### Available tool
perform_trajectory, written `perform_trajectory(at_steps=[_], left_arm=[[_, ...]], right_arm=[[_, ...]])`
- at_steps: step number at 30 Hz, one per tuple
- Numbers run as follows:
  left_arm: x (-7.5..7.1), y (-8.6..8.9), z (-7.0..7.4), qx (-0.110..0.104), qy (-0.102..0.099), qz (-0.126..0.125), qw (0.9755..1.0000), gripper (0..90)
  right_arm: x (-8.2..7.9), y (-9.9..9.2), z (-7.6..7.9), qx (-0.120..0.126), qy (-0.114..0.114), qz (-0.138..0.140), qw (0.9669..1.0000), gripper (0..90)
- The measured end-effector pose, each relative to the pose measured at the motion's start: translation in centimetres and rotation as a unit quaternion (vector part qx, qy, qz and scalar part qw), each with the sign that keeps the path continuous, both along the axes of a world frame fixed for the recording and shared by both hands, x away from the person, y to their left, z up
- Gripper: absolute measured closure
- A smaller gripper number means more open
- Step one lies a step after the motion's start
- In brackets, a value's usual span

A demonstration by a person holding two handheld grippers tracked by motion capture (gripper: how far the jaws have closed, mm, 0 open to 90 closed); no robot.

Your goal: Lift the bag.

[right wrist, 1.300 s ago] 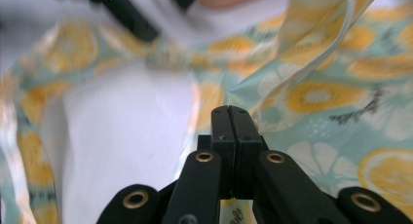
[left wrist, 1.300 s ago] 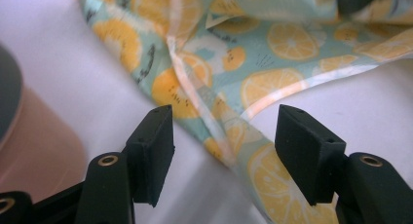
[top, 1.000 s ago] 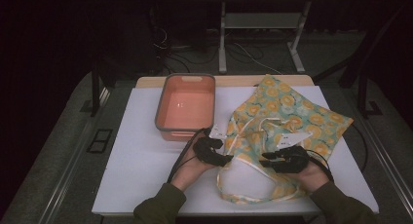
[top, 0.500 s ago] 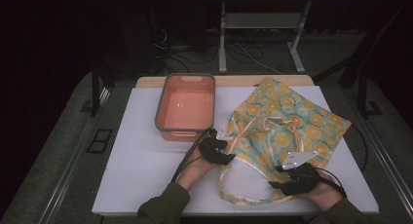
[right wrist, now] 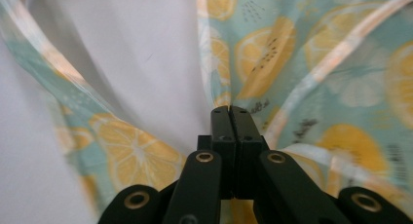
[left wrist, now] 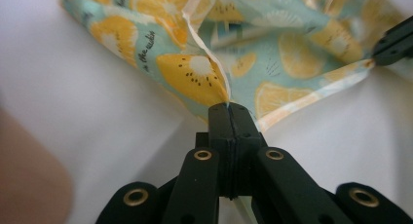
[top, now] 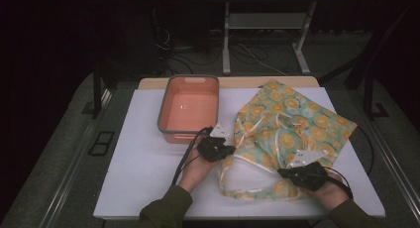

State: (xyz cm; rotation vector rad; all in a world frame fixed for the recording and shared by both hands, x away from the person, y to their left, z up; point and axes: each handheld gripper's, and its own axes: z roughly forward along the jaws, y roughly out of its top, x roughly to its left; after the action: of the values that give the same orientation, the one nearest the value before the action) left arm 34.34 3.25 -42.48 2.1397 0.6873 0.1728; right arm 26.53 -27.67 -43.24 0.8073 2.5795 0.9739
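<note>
You have one orange tub (top: 189, 110) far left and one fruit-print cloth (top: 292, 124) on the tabletop's (top: 138, 163) right half. Your left tongs (top: 231, 149) have just closed, pinching its near-left edge; your right tongs (top: 281, 171), low and near, have likewise just clamped its near hem.

White table (top: 138, 168); on it: orange tub (top: 189, 109); fruit-print cloth (top: 292, 124)

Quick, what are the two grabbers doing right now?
Left gripper: just closed, pinching the fruit-print cloth at its edge.
Right gripper: just closed, pinching the same cloth.
</note>
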Motion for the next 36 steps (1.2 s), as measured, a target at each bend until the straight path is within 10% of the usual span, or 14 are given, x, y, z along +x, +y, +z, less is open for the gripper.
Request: perform_trajectory(at_steps=[16, 28, 36], left_arm=[[0.3, 0.7, 5.6, -0.095, -0.076, 0.024, 0.9923, 89.7], [-0.2, 1.8, 11.4, -0.167, -0.133, 0.022, 0.9766, 89.7], [2.2, -0.2, 8.7, -0.119, -0.103, 0.029, 0.9871, 89.6]], right_arm=[[2.6, -2.1, 5.9, 0.089, -0.118, -0.060, 0.9871, 90.0], [2.7, -2.9, 11.1, 0.160, -0.185, -0.067, 0.9674, 90.0], [5.4, -3.4, 9.4, 0.136, -0.161, -0.096, 0.9730, 90.0]])
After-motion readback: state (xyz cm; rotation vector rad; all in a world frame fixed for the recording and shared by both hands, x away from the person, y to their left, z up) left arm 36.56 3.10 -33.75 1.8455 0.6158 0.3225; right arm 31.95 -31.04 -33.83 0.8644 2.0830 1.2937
